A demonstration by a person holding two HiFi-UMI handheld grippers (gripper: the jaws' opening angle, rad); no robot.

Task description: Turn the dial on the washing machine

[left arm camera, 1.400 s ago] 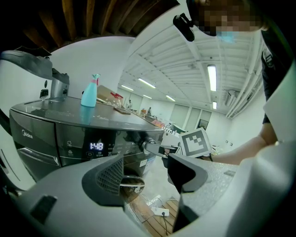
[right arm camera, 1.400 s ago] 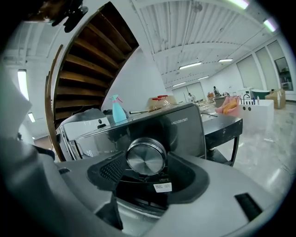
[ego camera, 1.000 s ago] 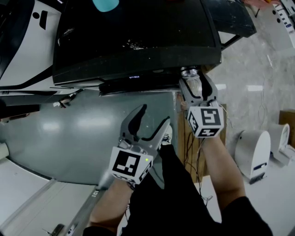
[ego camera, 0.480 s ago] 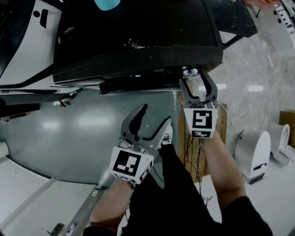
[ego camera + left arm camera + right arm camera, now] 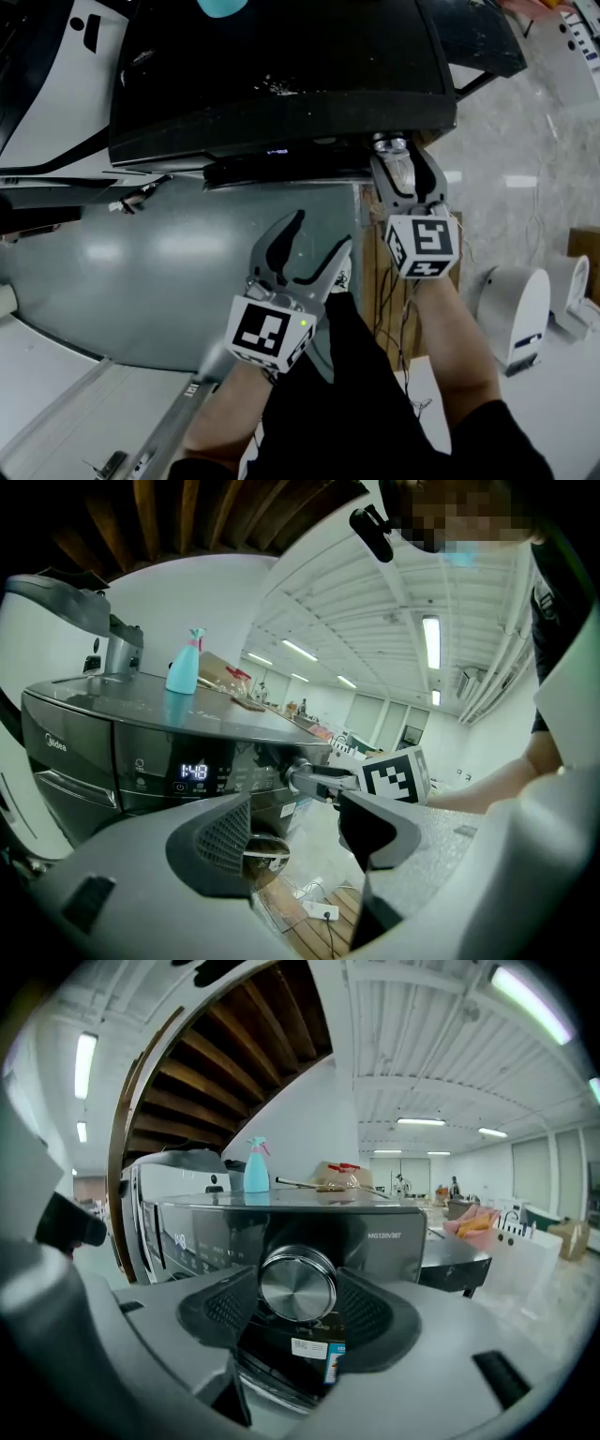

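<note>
Left gripper is hanging idle with its jaws spread and nothing between them. It is hovering in front of the grey door, probably parked clear of the work. Right gripper is clamping the chrome dial squarely between its pads. The dial is sitting dead ahead of it on the washing machine front panel, so rolling the wrist should rotate it.

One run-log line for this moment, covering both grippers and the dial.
right gripper: jaws clamped on dial | left gripper: open, empty, before washing machine front | step: dial gripped
</note>
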